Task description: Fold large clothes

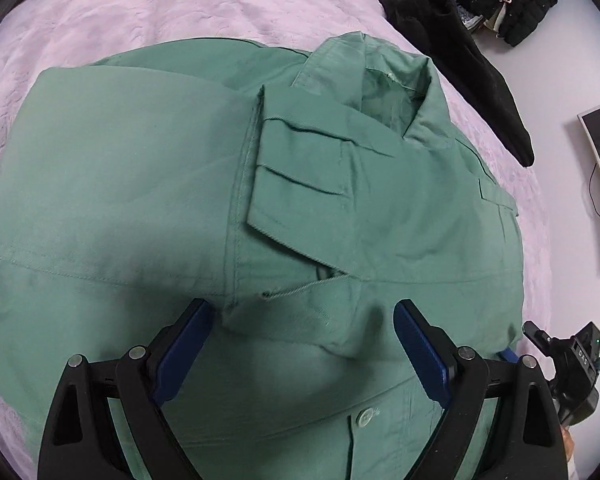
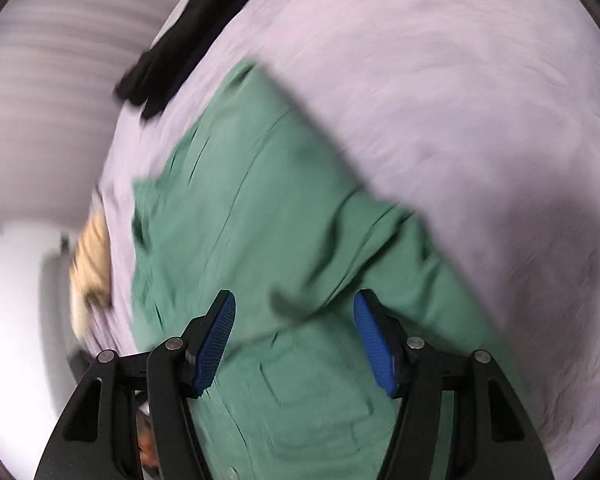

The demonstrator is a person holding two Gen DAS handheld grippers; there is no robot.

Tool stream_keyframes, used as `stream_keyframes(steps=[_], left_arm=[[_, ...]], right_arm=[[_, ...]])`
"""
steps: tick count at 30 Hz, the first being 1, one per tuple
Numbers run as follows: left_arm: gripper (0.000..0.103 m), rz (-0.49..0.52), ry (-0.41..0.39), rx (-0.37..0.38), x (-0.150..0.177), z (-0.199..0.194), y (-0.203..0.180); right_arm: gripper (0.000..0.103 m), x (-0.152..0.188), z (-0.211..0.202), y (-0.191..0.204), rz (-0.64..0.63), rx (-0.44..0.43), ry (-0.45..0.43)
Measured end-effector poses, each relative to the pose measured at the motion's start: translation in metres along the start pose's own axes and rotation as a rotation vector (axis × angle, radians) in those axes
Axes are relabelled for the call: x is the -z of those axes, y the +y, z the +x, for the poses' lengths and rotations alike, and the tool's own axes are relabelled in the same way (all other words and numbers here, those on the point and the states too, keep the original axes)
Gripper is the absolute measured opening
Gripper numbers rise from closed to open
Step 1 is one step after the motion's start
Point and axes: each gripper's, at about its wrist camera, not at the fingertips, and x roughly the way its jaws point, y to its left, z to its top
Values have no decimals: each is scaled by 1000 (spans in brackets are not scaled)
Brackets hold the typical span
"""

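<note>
**A:** On the bed [image 1: 100, 8], spread across the middle of the pink cover, lies the green jacket [image 1: 120, 184], collar [image 1: 380, 76] toward the far edge. The left claw [image 1: 300, 344] gapes wide right over its front, gripping nothing.

**B:** The right claw [image 2: 294, 336] is spread too, empty, nearer the jacket's side edge I'd guess. Its view is blurry; only the left shows the black clothes [image 1: 480, 8] at the far corner sharply.

place: bedroom (home) | evidence: pink bedspread [image 1: 180, 12], dark clothes [image 1: 500, 0] with hangers
</note>
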Motion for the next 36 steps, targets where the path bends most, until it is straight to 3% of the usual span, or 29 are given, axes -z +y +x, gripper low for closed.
stream_keyframes(steps=[1, 2, 3, 4, 6, 9, 13, 15, 17, 18, 19, 22, 24, 26, 28, 32, 34, 36], left_arm=[[63, -8, -9, 0, -1, 0, 0], [47, -15, -7, -29, -4, -2, 1], [35, -25, -8, -30, -5, -3, 3], [27, -43, -23, -2, -2, -11, 9], [27, -34, -53, 32, 4, -26, 12], [27, 27, -52, 1, 17, -29, 7], [30, 27, -23, -45, 28, -12, 16], [31, 9, -24, -45, 27, -17, 19], [48, 24, -40, -105, 28, -25, 21], [68, 35, -52, -161, 27, -29, 21], [73, 49, -66, -199, 28, -36, 23], [73, 72, -80, -232, 26, -56, 29], [73, 79, -93, -220, 18, -64, 30], [73, 87, -105, -210, 4, -63, 25], [73, 97, -120, -216, -12, -56, 15], [73, 109, -139, -216, -40, -31, -8], [73, 113, -142, -211, -44, -25, -14], [73, 108, -151, -203, -46, -21, -16]], right_arm=[[65, -7, 1, -9, 58, -28, -13], [58, -15, 0, -17, 100, -56, -13], [40, -18, 4, -19, 129, -79, -12], [5, -22, 4, -18, 132, -83, -5], [3, -27, -5, -9, 74, -82, -20], [3, -27, -16, 0, -49, -33, -19], [2, -33, -7, -34, -74, 83, 31], [0, -33, 0, -48, -45, 59, 40], [0, -33, -4, -49, -50, 53, 38], [0, -32, -5, -48, -65, 65, 42], [0, -31, -7, -47, -79, 79, 51], [10, -21, -16, -33, -143, 103, 112], [13, -9, -27, -11, -249, 70, 138], [33, -5, -38, 11, -341, 66, 103], [41, -20, -43, 28, -373, 73, 26], [43, -76, -11, 50, -363, 147, -50], [47, -99, 16, 55, -361, 199, -37], [47, -114, 35, 50, -321, 185, 5]])
